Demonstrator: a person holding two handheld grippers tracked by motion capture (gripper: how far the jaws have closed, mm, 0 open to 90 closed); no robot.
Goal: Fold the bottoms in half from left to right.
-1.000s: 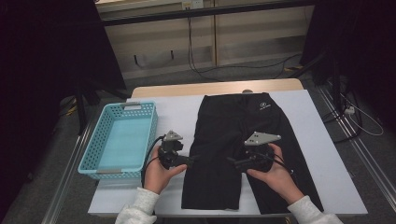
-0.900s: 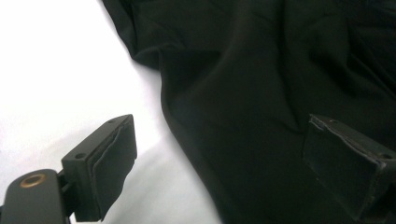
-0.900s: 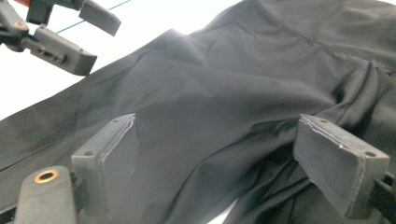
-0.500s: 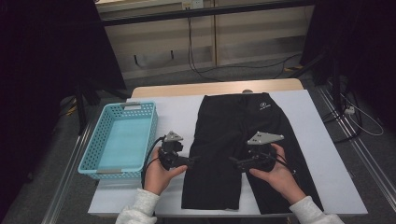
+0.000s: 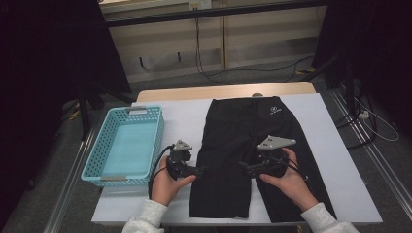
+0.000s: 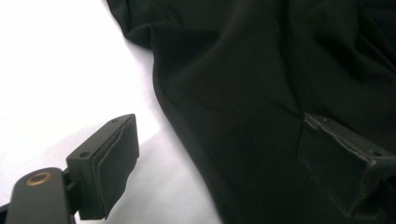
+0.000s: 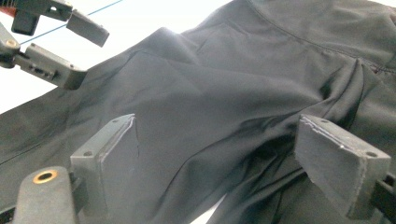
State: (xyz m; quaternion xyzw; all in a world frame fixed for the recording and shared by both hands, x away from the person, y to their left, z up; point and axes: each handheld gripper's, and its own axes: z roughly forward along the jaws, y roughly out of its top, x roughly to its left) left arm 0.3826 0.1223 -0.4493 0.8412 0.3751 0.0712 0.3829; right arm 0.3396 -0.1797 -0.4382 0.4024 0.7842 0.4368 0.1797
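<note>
Black shorts [image 5: 243, 141] with a small white logo lie flat on the white table cover [image 5: 340, 160]. My left gripper [image 5: 200, 169] lies level at the left leg's outer edge and points right. It is open, its jaws have just been closing a little, and the hem edge [image 6: 187, 121] sits between them untouched. From the right, my right gripper [image 5: 243, 166] points left over the inner part of the legs, open above wrinkled cloth [image 7: 210, 107]. In the right gripper view the left gripper [image 7: 91, 53] shows at the top left. In their own views the left gripper [image 6: 217, 140] and right gripper [image 7: 217, 135] hold nothing.
A light blue plastic basket [image 5: 127, 145] stands on the table's left side, close to my left hand. The table's wooden back edge [image 5: 223, 91] runs behind the shorts. Cables lie on the floor beyond, and dark stands flank the table.
</note>
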